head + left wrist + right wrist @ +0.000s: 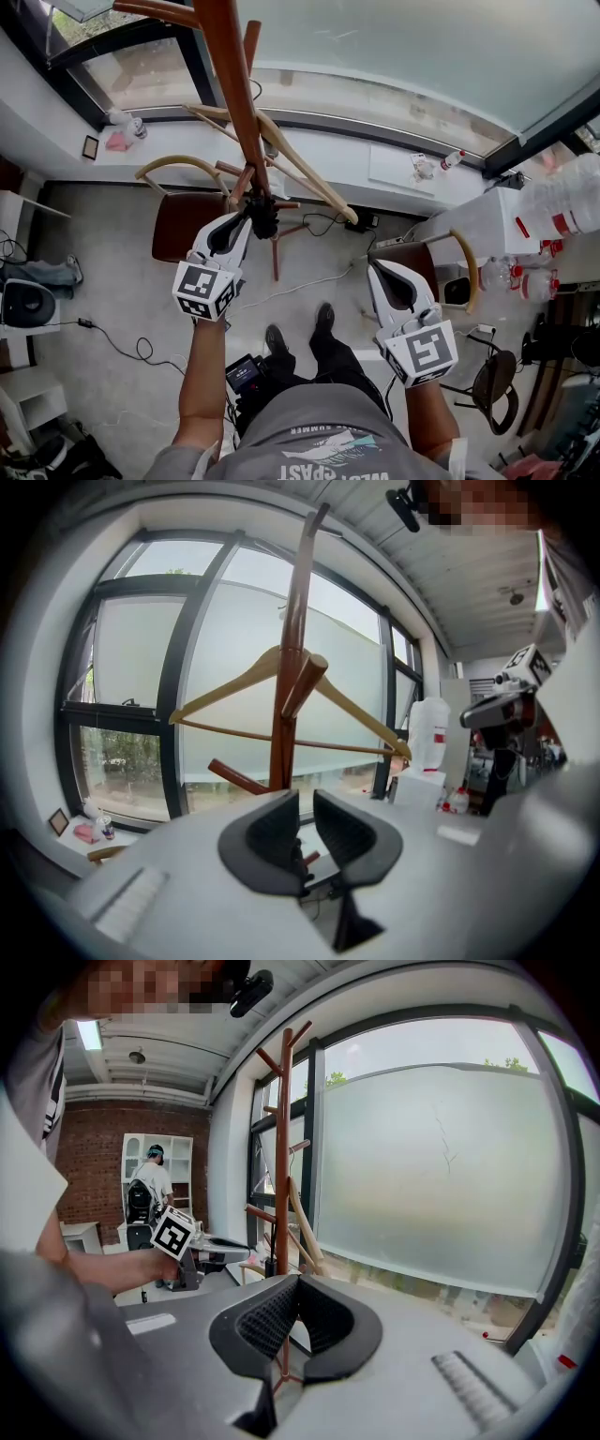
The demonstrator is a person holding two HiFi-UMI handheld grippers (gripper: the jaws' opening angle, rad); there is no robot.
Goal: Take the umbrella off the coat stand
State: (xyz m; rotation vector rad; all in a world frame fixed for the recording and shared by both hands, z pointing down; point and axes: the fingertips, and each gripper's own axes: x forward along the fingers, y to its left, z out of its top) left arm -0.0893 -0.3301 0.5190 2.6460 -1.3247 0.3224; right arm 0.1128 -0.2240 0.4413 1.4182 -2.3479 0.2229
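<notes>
Evidently the step in hand is the reach before the grasp: the left gripper (250, 214) sits with its tips right beside the pole of the reddish-brown wooden coat stand (236, 103), low on that pole, where a black, lumpy folded umbrella (263, 221), as I take it to be, hangs close against the wood; it is too small in the head view to show how it is hooked on. A pale wooden clothes hanger (225, 687) hangs on the same pole higher up. To do this well, I judge the jaws want to part much further before they close, so that they take the bundle round its body and not by a loose fold; the lift should then go up and away from the pole so that whatever loops the umbrella to the stand slips free, without dragging the stand over or catching the hanger above. As for the jaws, the left pair stands only a narrow slit apart, the pads bare, the pole showing through the gap beyond them, nothing pressed; the right gripper (295, 1283) hangs well off to the right of the pole, its jaws meeting at the tips, clenched on nothing.
</notes>
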